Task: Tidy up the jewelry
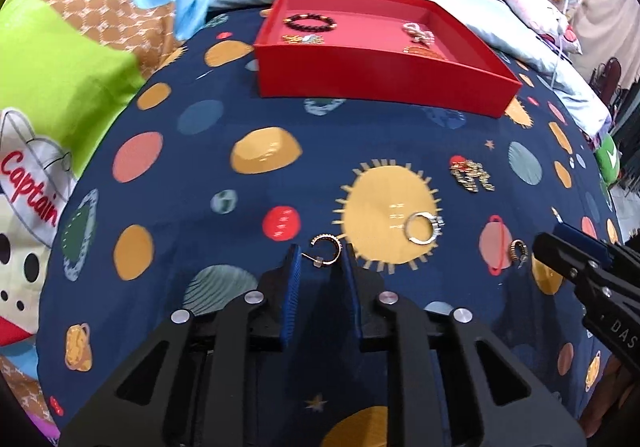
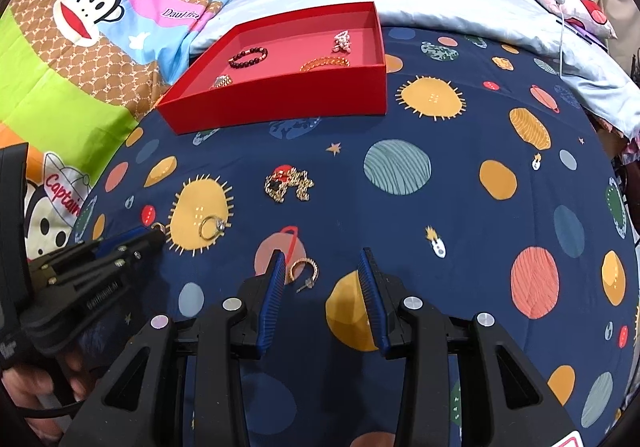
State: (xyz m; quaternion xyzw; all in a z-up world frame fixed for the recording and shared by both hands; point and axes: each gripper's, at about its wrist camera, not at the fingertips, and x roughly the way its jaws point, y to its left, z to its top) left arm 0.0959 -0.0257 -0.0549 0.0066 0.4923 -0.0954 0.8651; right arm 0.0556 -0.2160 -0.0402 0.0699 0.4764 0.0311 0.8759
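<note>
a dark blue bedsheet (image 1: pixel 192 175) printed with planets, suns and stars fills both views. the left gripper (image 1: pixel 320 253) has its blue ribbed jaws drawn narrow around a small gold hoop earring (image 1: pixel 326 252); the hoop lies on the sheet between the tips, and whether the pads press it cannot be told. just right of these tongs a silver ring with a stone (image 1: pixel 423 227) rests on a yellow sun print. the right gripper (image 2: pixel 323 259) stands partly open with nothing clamped; a second gold hoop earring (image 2: pixel 304 271) lies between its jaws, close to the left pad. ahead of both tongs sits a heap of gold chain (image 2: pixel 289 183), and farther ahead a shallow red cardboard tray (image 2: pixel 280 103) holding a dark beaded bracelet (image 2: pixel 248 57), an orange beaded bracelet (image 2: pixel 325 63) and a pale pearl piece (image 2: pixel 342 40). to the left, cartoon bedding (image 2: pixel 60 191) reads "captain"; the right gripper's black body shows the letters "das".
</note>
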